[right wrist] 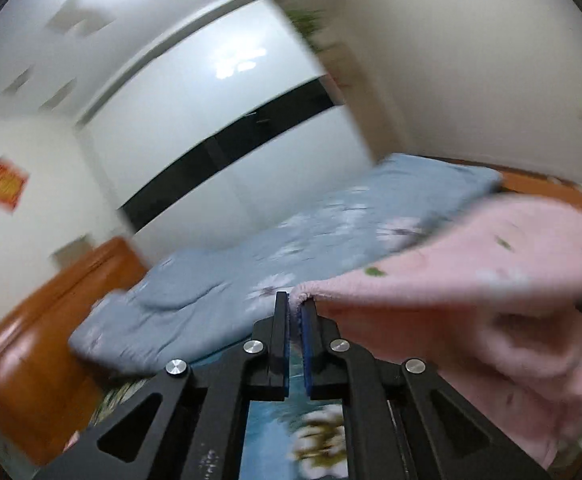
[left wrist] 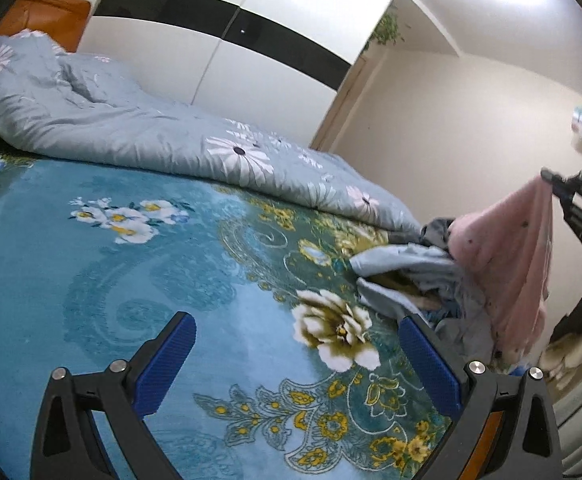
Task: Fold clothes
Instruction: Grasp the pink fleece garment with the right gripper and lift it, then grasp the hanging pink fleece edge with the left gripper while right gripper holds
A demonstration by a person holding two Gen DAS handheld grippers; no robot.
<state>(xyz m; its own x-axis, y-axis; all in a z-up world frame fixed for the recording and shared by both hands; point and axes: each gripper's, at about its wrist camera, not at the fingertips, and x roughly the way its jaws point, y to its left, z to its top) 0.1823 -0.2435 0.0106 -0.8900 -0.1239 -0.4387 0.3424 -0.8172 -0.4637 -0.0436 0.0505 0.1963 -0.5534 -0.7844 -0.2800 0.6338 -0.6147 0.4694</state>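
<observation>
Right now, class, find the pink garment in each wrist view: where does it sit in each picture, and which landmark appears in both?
Left wrist view: the pink garment hangs at the right edge, lifted off the clothes pile by the right claw.
Right wrist view: it fills the lower right, its edge pinched in the right claw.
Shared landmark: the white wardrobe with a black band.

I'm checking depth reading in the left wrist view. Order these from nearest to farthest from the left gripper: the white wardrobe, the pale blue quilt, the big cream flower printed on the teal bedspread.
From the left gripper:
1. Cream flower, just ahead between the fingers, toward the right one.
2. Pale blue quilt, bunched along the bed's far side.
3. White wardrobe, against the back wall, beyond the bed.
</observation>
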